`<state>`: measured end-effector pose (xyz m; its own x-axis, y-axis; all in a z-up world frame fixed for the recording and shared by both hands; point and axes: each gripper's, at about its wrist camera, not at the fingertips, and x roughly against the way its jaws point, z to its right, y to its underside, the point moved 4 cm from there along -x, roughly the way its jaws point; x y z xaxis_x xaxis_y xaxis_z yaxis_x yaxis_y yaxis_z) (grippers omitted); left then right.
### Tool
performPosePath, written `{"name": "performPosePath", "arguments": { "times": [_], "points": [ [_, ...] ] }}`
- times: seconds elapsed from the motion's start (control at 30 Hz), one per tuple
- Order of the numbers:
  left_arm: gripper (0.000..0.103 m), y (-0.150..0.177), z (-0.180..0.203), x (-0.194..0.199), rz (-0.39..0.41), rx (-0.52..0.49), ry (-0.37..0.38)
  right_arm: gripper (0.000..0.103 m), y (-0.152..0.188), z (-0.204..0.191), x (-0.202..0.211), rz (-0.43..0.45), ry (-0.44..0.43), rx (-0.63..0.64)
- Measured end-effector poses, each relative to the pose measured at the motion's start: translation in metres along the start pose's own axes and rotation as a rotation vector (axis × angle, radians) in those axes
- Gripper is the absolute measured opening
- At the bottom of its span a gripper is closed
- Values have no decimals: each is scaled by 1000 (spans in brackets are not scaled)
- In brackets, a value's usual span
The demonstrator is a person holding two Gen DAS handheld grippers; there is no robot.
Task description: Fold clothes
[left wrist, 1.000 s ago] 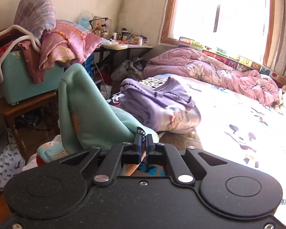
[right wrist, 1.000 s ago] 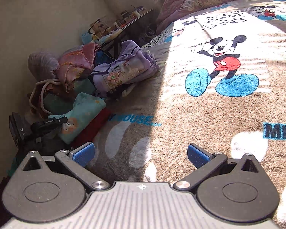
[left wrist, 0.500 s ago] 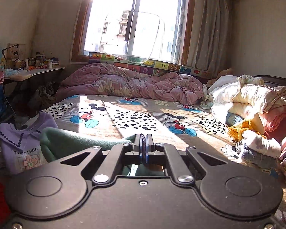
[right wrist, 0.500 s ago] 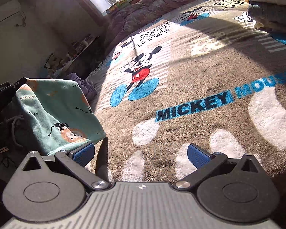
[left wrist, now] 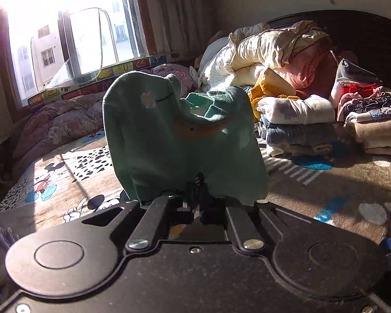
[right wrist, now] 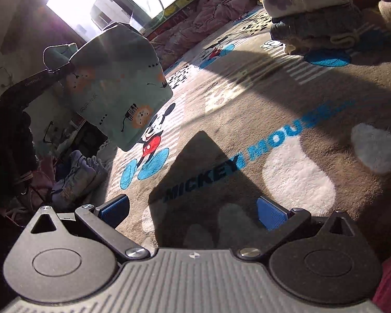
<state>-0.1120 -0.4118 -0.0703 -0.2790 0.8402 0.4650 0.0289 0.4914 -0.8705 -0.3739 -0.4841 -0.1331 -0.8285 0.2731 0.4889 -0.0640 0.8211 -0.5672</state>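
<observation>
- Left tongs (left wrist: pixel 197 182) are seen clenched on a mint-green child's garment (left wrist: pixel 179 135), gripped at its lower edge; the cloth is bunched and stands up in front of the camera.
- In the right wrist view the same garment (right wrist: pixel 117 83) is seen held up in the air above the bed blanket, lion prints and small black marks showing on it; the left tool's black body (right wrist: pixel 36 83) is at its upper left corner.
- Right tongs (right wrist: pixel 193 212) are released, blue pads wide apart, nothing between them; they are held above the brown Mickey Mouse blanket (right wrist: pixel 299 120).
- The blanket (left wrist: pixel 325 195) is spread over the bed; the "MICKEY MOUSE" lettering (right wrist: pixel 252 156) is seen just ahead of the right tongs.
- A stack of folded clothes (left wrist: pixel 297 125) is placed on the blanket towards the headboard, well apart from the held garment; also seen at the top right in the right wrist view (right wrist: pixel 310 13).
- A heap of unfolded bedding and clothes (left wrist: pixel 279 52) is piled behind the stack.
- A pink quilt (left wrist: pixel 57 120) is bunched along the window (left wrist: pixel 73 34) side.
- A purple garment (right wrist: pixel 75 177) is seen at the left bed edge, below the held garment.
</observation>
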Motion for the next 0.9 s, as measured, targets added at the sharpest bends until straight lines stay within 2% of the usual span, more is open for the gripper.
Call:
{"name": "performPosePath", "arguments": {
  "times": [0.13, 0.2, 0.27, 0.37, 0.43, 0.5, 0.53, 0.57, 0.63, 0.67, 0.77, 0.83, 0.9],
  "points": [
    [0, 83, 29, -12, -164, 34, -13, 102, 0, 6, -4, 7, -3, -10],
    [0, 100, 37, -10, -204, 61, -15, 102, 1, 6, -7, 7, -8, -5],
    [0, 111, 37, -3, -239, 88, -19, 98, 3, 4, -10, 6, -15, 9],
    [2, 118, 40, 6, -315, 94, 39, 96, 3, 1, -11, 14, -7, 43],
    [8, 118, 35, 19, -325, 102, 47, 94, 1, 0, -12, 25, -9, 60],
    [24, 116, 24, 35, -320, 173, 68, 94, -4, -2, -12, 38, -11, 76],
    [41, 115, 18, 42, -314, 220, 76, 94, -7, -3, -12, 43, -9, 85],
    [53, 113, 12, 50, -307, 266, 85, 93, -9, -4, -11, 49, -10, 93],
    [56, 106, 1, 63, -276, 359, 119, 93, -15, -5, -9, 62, -14, 110],
    [62, 103, -3, 68, -259, 406, 130, 92, -18, -5, -9, 66, -15, 118],
    [66, 91, -23, 74, -188, 584, 102, 84, -26, -2, -9, 67, -10, 130],
    [68, 82, -30, 72, -168, 677, 94, 81, -30, -1, -11, 78, 5, 147],
    [68, 76, -28, 66, -176, 715, 83, 80, -34, -2, -18, 64, 26, 183]
  ]
}}
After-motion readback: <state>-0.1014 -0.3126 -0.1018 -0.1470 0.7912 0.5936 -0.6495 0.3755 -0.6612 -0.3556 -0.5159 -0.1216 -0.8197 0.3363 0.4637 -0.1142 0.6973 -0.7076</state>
